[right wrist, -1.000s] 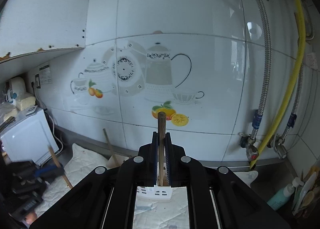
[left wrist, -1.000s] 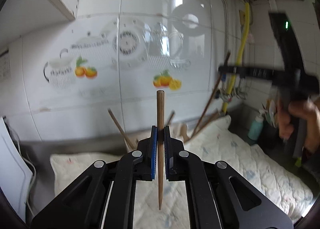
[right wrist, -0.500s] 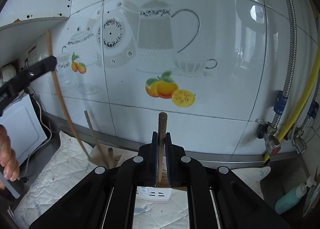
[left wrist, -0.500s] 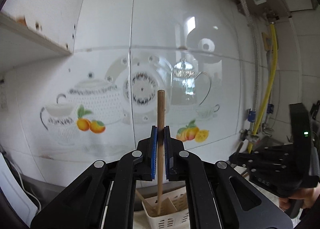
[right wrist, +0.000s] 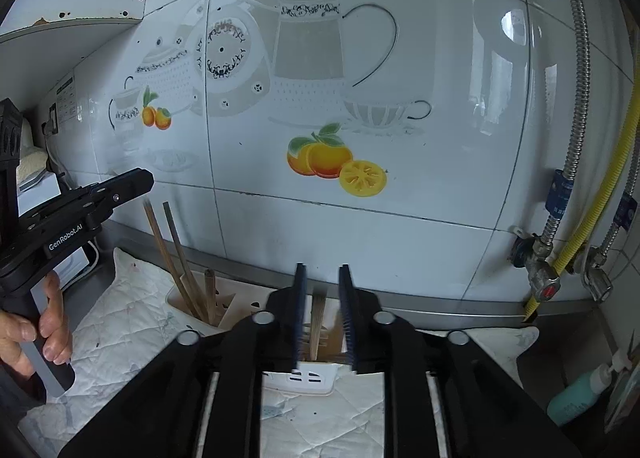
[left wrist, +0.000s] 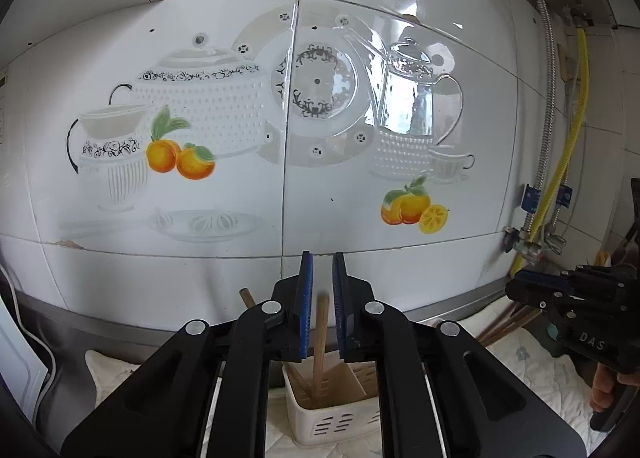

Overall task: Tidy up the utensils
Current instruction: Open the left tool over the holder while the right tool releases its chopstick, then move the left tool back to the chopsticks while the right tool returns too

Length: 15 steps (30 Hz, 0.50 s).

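My left gripper (left wrist: 319,306) is open above a cream slotted utensil holder (left wrist: 340,418). A wooden chopstick (left wrist: 320,346) stands loose between its spread pads, its lower end inside the holder. My right gripper (right wrist: 322,314) is open too, over the same holder (right wrist: 300,378). Another wooden chopstick (right wrist: 318,326) stands free between its pads, down in the holder. Several more chopsticks (right wrist: 172,258) lean in the holder's left compartment. The left gripper also shows in the right wrist view (right wrist: 128,185), and the right gripper in the left wrist view (left wrist: 520,290).
The holder sits on a white quilted cloth (right wrist: 120,322) against a tiled wall with teapot and orange prints (right wrist: 332,161). Yellow and metal hoses with valves (right wrist: 560,250) are at the right. A teal bottle (right wrist: 576,394) stands lower right. A white appliance (left wrist: 16,354) is at the left.
Both grippers opened and let go of their chopsticks, which dropped lower into the holder. Both grippers moved closer to the wall and holder.
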Available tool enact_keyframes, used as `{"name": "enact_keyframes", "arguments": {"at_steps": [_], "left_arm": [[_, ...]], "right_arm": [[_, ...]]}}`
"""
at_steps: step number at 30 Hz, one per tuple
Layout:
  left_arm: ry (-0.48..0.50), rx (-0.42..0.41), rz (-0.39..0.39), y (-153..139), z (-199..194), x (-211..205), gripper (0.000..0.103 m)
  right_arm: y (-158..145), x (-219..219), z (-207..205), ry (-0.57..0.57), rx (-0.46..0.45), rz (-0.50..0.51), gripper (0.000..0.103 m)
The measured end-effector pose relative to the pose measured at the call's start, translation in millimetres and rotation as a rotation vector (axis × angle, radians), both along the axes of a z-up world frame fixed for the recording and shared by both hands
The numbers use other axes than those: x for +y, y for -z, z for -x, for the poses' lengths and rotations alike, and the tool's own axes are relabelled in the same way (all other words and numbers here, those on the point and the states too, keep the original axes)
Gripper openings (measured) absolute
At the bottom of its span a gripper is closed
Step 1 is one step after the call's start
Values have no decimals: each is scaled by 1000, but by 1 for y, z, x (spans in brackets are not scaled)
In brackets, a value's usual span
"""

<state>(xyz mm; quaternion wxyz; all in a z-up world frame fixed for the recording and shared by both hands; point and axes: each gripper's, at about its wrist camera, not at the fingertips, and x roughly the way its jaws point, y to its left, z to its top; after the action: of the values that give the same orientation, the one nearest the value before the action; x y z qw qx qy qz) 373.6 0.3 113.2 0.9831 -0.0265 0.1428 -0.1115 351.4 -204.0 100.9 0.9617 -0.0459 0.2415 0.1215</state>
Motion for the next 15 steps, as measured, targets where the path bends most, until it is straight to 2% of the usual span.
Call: {"name": "enact_keyframes", "arguments": {"at_steps": [1, 3, 9, 11, 15], "left_arm": [[-2, -4, -3, -1, 2, -1, 15], [0, -20, 2, -7, 11, -1, 26], [2, -31, 7, -19, 53, 2, 41], [13, -24, 0, -16, 74, 3, 41], [36, 20, 7, 2, 118, 5, 49]], "right_arm": [[-2, -1, 3, 4, -7, 2, 24], [-7, -5, 10, 9, -15, 1, 25], [-18, -20, 58, 19, -37, -19, 34], [-16, -24, 82, 18, -34, -19, 34], [0, -32, 134, 11, -34, -32, 34]]}}
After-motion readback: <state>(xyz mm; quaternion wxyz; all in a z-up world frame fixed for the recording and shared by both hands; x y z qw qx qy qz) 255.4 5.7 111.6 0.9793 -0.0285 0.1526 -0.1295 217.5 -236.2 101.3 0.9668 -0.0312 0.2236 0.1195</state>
